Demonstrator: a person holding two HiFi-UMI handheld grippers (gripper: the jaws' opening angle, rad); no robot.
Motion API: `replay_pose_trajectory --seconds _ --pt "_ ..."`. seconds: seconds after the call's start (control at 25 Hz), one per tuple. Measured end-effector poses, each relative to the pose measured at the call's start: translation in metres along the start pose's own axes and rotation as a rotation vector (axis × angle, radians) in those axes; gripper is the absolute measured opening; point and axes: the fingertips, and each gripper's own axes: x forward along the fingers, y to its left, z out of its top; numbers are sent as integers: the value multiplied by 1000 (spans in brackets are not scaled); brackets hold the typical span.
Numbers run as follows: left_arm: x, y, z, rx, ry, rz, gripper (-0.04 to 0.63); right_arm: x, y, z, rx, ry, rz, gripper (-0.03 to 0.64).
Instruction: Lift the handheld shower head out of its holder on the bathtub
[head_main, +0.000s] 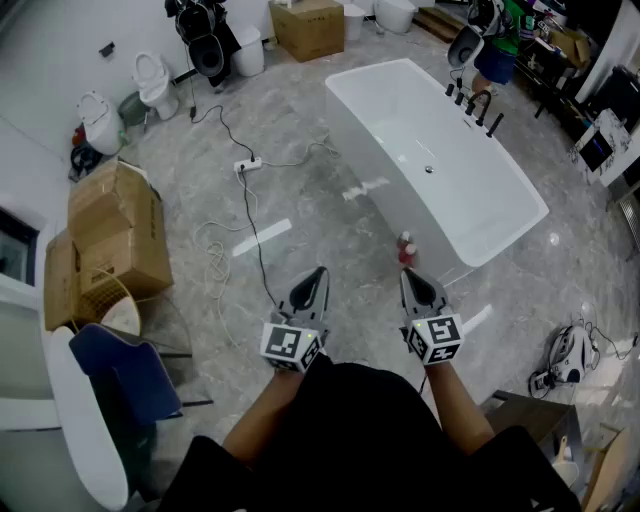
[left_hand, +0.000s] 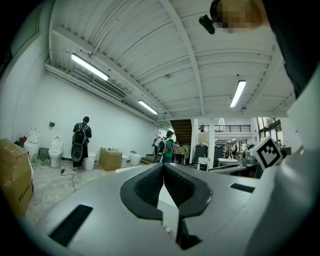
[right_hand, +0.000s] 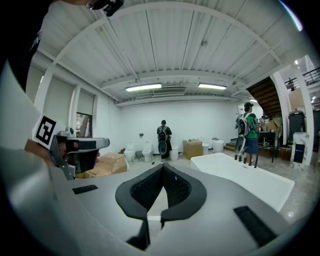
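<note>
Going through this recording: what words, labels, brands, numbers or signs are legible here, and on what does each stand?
No text can be read in any view.
Markers on the left gripper and right gripper: square black-and-white patterns only, no letters.
Any print on the cardboard boxes: too small to read.
Any label on the bottle beside the bathtub: too small and blurred to read.

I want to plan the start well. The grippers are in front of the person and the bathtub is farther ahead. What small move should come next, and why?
Probably step toward the bathtub, to its far rim where the black fittings stand. The left gripper and the right gripper have their jaws together on nothing, and floor lies between them and the tub, so nothing looks within reach.
</note>
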Motion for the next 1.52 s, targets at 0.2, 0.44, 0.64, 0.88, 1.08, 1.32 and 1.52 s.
replay_pose_trajectory --seconds 0.2,0.44,0.64,0.88,1.08,1.32,1.52 --pt "6 -5 -3 14 0 15 3 -4 -7 9 53 -39 6 -3" --pt "2 -8 -23 2 40 46 3 -18 -10 11 37 -60 -4 -2" --pt "2 -20 -25 22 39 22 4 -29 -16 6 60 -61 1 0" --pt "-4 -20 -29 30 43 43 5 -40 -23 -4 67 -37 -9 135" --pt "-6 -12 -39 4 76 52 225 -41 -29 -16 120 -9 -8 214" --pt "-15 -22 -49 -18 79 41 242 -45 -26 -23 122 1 15 221" --pt "-22 -26 -58 -22 99 44 242 -44 -26 -33 132 0 32 221"
